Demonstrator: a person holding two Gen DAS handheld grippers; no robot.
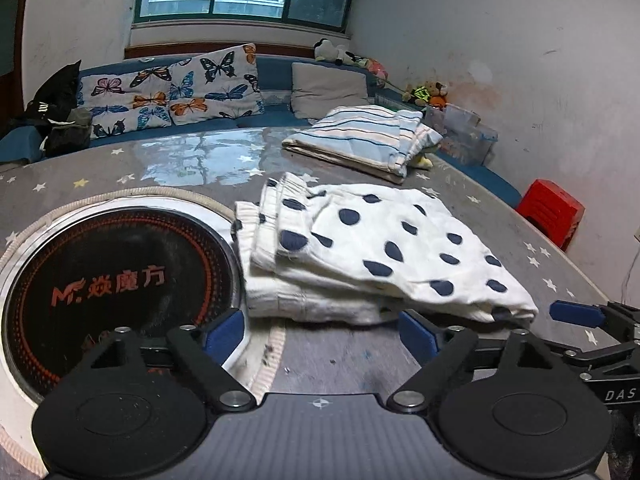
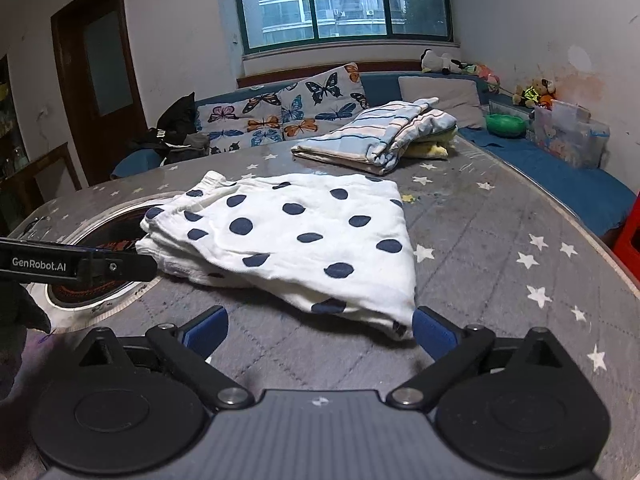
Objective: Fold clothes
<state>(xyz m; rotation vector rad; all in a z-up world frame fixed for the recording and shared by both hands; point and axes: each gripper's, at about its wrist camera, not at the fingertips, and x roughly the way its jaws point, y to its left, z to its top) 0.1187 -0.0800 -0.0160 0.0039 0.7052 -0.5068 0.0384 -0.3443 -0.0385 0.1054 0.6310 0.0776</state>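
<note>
Lying folded, the polka-dot garment [image 2: 304,236] sits just beyond both wide-apart, empty grippers.

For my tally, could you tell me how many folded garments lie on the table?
2: the polka-dot garment nearest the grippers, and the striped garment farther back; something yellow under it may be another.

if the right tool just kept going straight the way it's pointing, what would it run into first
Most likely the near folded edge of the polka-dot garment, lying on the star-patterned table cover right ahead of the open right tool. Depth is hard to judge, so it could touch the cover just before the cloth.
</note>
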